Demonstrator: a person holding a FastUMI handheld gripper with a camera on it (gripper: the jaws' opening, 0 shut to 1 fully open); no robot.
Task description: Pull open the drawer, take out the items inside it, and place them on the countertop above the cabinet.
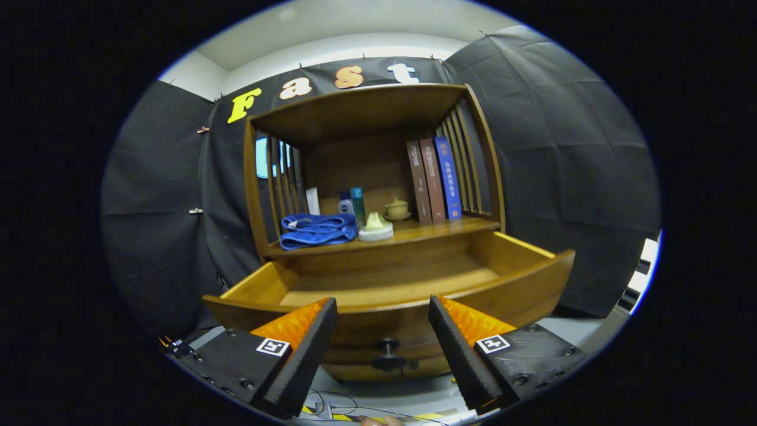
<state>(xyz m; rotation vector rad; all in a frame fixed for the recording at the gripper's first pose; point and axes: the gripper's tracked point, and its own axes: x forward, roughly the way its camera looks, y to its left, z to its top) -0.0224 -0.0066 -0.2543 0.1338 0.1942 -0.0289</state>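
The gripper [383, 310] was held spread wide, with nothing between its fingers, in front of a wooden cabinet [378, 177]. The drawer [502, 284] was seen pulled well out toward the fingers, its curved front lying just ahead of them and its dark round knob [387, 350] showing in the gap between them, low on the front panel. The drawer's wooden floor was seen bare as far as it could be viewed; the near part behind the front panel was hidden.

On the countertop [426, 232] above the drawer, a folded blue towel [317, 229] was laid at the left. Just beside it to the right, a small pale item [375, 228] was set on a white base; what it was could not be told. Behind these, two small bottles [351, 202] were stood together, and a tan lidded cup on a saucer [397, 209] was placed near them. Three upright books [434, 179], two brown and one blue, were leaned against the slatted right side of the cabinet.
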